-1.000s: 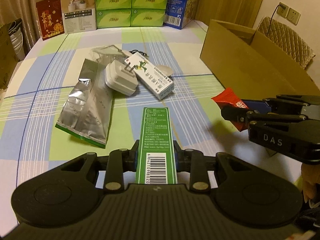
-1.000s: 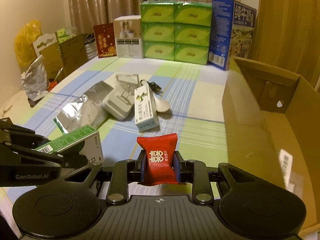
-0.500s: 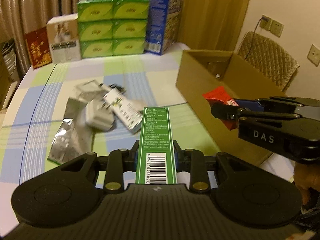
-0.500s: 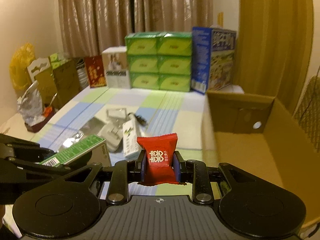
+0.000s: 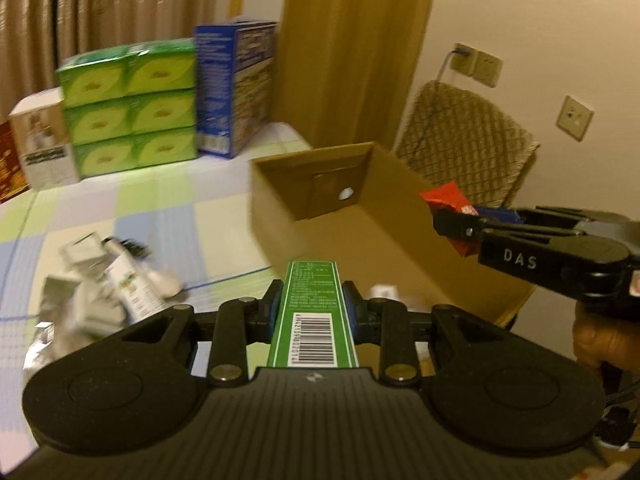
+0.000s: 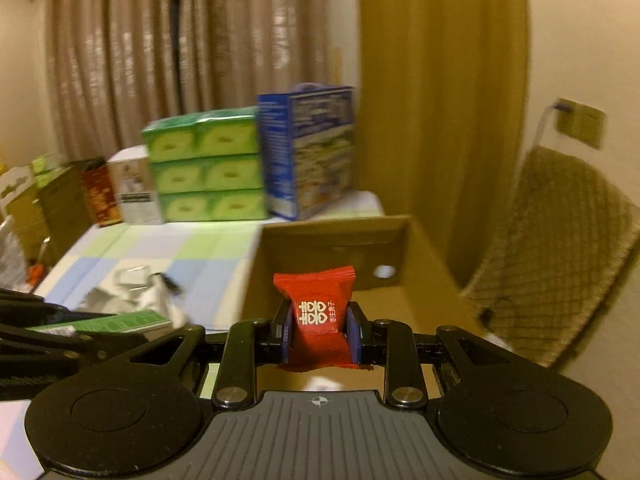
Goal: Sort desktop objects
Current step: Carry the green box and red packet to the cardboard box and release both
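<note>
My left gripper (image 5: 313, 307) is shut on a long green box (image 5: 314, 312) with a barcode, held just short of the near left wall of the open cardboard box (image 5: 400, 208). My right gripper (image 6: 318, 326) is shut on a red snack packet (image 6: 318, 308) and hangs over the cardboard box (image 6: 332, 232). In the left wrist view the right gripper (image 5: 456, 222) shows at the right with the red packet (image 5: 446, 198) above the box's right wall. The green box (image 6: 116, 322) appears at the left of the right wrist view.
Loose items lie on the checked tablecloth (image 5: 100, 216): a foil pouch (image 5: 48, 296), a white charger (image 5: 100, 308) and a small white-green box (image 5: 132, 288). Stacked green tissue packs (image 5: 128, 108) and a blue carton (image 5: 236, 88) stand at the back. A woven chair (image 5: 468, 144) sits behind the cardboard box.
Both grippers have risen and swung right toward the cardboard box, each still holding its object. The right gripper now hangs over the box's opening.
</note>
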The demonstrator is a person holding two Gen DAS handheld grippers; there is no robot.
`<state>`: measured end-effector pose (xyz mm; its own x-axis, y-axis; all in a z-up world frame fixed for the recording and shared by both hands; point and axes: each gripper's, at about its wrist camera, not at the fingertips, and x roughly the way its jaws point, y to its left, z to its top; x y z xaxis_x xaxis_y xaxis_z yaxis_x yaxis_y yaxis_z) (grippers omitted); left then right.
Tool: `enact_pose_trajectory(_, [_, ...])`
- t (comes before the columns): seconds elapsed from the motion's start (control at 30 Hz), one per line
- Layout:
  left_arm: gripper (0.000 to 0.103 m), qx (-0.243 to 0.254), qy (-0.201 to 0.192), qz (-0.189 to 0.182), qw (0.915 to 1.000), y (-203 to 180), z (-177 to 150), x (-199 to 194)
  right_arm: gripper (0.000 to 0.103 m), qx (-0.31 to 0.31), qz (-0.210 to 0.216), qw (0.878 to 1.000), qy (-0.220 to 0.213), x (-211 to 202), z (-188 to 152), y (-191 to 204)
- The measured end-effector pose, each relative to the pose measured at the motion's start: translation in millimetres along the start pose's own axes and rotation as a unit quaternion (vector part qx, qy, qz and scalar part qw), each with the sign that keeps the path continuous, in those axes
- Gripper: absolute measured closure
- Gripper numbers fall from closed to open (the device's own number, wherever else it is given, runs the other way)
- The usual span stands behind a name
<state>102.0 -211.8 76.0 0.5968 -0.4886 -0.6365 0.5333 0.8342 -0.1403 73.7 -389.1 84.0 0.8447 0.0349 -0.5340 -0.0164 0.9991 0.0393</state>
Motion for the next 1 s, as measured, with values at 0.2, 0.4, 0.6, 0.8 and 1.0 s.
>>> enact_pose_trajectory(0.2, [0.078,0.017,0.004,-0.028,0.9995,-35,17,29,0.079,0.022,-0.021,0.999,0.013,5,-7,-38])
enact_pose_trajectory(0.4, [0.078,0.016,0.013,-0.048,0.9986,-56,24,60,0.079,0.041,-0.027,0.998,0.027,10,-20,-63])
enact_pose_trajectory(0.6, [0.069,-0.015,0.006,-0.046,0.9988,-49,27,81,0.079,0.050,-0.027,0.998,0.040,22,-25,-72])
enact_pose_trajectory(0.8, [0.068,-0.025,-0.003,-0.032,0.9992,-32,26,71,0.078,0.067,-0.009,0.996,0.052,31,-29,-73])
enact_pose_trajectory(1.0, [0.063,-0.035,-0.007,-0.017,0.9992,-17,17,54,0.044,0.094,0.002,0.995,0.035,22,-24,-75])
